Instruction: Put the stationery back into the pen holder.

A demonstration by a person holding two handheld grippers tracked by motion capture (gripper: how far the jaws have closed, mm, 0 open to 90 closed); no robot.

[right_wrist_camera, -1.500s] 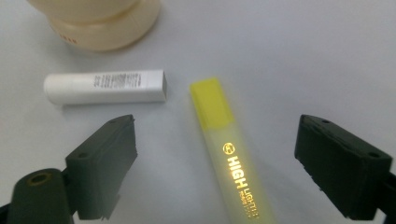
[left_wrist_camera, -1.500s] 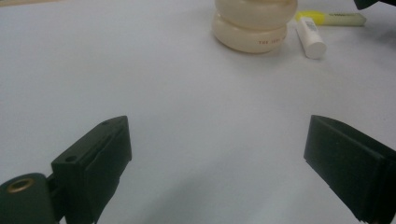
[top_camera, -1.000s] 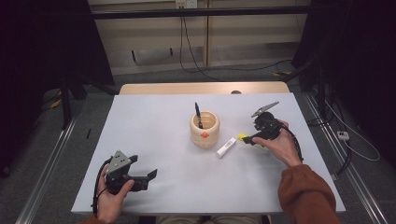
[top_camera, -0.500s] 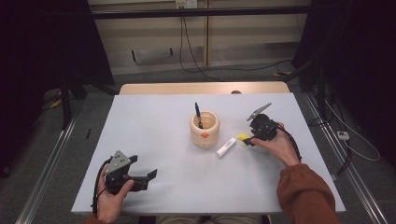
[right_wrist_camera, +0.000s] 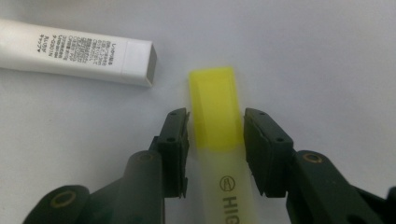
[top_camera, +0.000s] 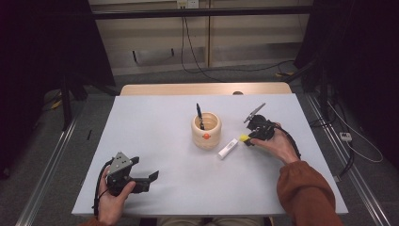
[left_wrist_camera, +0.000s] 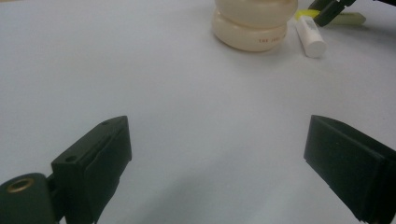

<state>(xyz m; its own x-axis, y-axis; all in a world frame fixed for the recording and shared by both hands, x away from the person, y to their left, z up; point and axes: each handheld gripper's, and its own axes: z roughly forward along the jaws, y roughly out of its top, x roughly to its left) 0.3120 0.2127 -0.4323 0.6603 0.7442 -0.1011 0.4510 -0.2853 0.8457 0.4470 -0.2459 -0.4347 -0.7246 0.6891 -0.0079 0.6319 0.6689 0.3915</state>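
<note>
A yellow highlighter (right_wrist_camera: 215,93) lies on the white table (top_camera: 160,127), to the right of a cream cup (top_camera: 206,131). My right gripper (right_wrist_camera: 215,116) straddles the highlighter's yellow cap. Its jaws have just been closing, and thin gaps remain at each side of the cap. In the high view the right gripper (top_camera: 248,140) rests low on the table with the highlighter (top_camera: 243,138) at its tip. A white tube (right_wrist_camera: 74,51) lies just beyond the cap. My left gripper (top_camera: 151,176) sits near the table's front left, wide open over bare table (left_wrist_camera: 215,140).
The cream cup (left_wrist_camera: 254,23) holds a dark pen (top_camera: 199,113) standing upright. The white tube (top_camera: 227,148) lies between the cup and the right gripper. A wooden strip (top_camera: 202,88) borders the table's far edge. Cables trail on the floor behind.
The right gripper's jaws have narrowed around the highlighter's yellow cap, and the gripper has shifted slightly. The left gripper has stayed in place.
</note>
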